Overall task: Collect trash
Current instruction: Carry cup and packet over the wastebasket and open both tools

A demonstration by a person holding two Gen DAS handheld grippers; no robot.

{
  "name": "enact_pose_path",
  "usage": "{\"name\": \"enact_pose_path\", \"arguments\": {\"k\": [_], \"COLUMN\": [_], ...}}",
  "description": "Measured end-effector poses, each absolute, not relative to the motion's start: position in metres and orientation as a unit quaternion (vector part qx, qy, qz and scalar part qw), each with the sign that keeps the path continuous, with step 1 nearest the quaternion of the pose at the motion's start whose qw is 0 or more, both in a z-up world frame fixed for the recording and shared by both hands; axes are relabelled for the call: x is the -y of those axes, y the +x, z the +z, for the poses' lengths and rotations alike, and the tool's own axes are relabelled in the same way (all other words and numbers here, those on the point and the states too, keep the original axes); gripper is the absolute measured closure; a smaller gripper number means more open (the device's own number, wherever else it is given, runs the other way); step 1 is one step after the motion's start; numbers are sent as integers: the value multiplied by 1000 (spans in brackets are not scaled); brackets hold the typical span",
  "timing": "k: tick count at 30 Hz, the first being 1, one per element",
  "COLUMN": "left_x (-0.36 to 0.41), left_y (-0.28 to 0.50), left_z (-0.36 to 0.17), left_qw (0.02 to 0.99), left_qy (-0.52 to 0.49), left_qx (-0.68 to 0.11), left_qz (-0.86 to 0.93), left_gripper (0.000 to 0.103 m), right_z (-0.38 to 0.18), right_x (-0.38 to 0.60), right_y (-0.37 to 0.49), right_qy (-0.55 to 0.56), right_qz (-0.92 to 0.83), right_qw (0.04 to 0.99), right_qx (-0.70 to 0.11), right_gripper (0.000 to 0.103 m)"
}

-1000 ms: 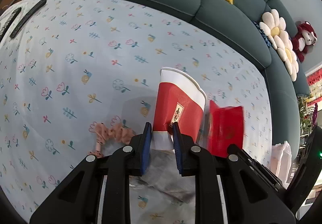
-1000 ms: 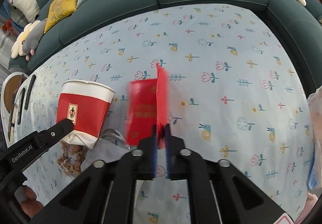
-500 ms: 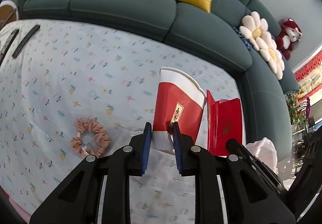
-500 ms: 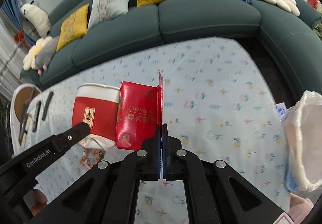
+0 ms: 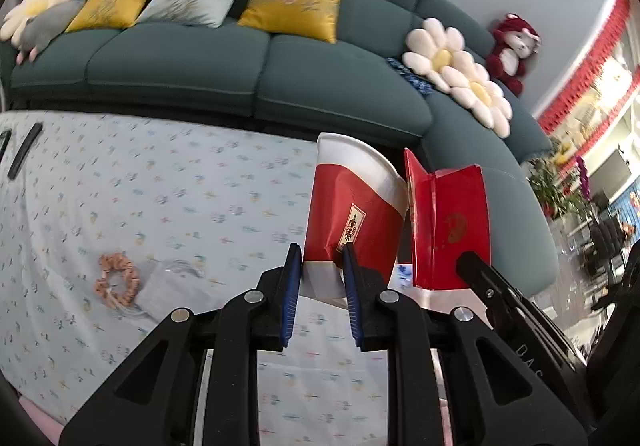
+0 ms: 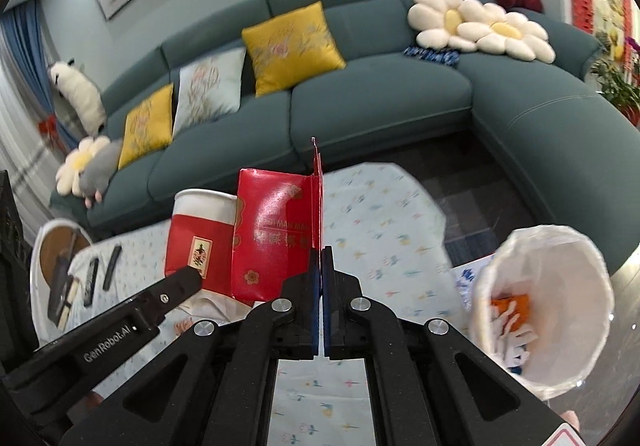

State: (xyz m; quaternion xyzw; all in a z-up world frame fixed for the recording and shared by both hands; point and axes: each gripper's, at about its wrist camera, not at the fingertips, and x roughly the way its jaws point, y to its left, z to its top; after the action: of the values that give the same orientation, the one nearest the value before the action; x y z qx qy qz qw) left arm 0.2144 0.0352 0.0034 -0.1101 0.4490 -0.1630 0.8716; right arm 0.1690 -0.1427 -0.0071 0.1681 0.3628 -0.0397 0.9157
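My left gripper is shut on the base of a red and white paper cup, held upright above the table; the cup also shows in the right wrist view. My right gripper is shut on the flap of a red paper box, held beside the cup; the box also shows in the left wrist view. A trash bin with a white liner stands at the lower right, off the table's end, with scraps inside.
A flower-print tablecloth covers the low table. A pink scrunchie and a clear plastic wrapper lie on it. Remote controls lie at the far left. A teal sofa curves behind.
Both grippers have risen well above the table with the cup and the box. The view has tilted up to the sofa, and the trash bin has come closer at the right.
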Motion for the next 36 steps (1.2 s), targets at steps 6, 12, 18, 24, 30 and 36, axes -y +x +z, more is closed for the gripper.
{"name": "enact_pose_path", "arguments": {"k": [6,12,18,24,30,36], "left_x": [10,49,90,127,155,177], "left_y": [190,169,150,137,128,126], "left_z": [25,38,42,37,30,19], "left_qw": [876,876,872,865,857,848], "left_qy": [-86,-63,-37,-14,3,9], "left_qx": [-433,-424,-421,-425,-430,-441], "left_qz": [-193,-219,-246,-268,-285,-295], "left_gripper": [82,82,82,82,82,82], "right_z": [7,20,21,12,-1,-16], "right_x": [176,219,260,298,328,349], "right_y": [144,112,83,60,43,32], "right_qy": [181,200,217,245,260,271], "right_qz": [-58,-82,-106,-128,-150,-167], "right_qw": [921,924,923,915,907,899], "right_qx": [-340,-315,-299,-294,-296,-302], "right_gripper": [102,102,102,102,102,102]}}
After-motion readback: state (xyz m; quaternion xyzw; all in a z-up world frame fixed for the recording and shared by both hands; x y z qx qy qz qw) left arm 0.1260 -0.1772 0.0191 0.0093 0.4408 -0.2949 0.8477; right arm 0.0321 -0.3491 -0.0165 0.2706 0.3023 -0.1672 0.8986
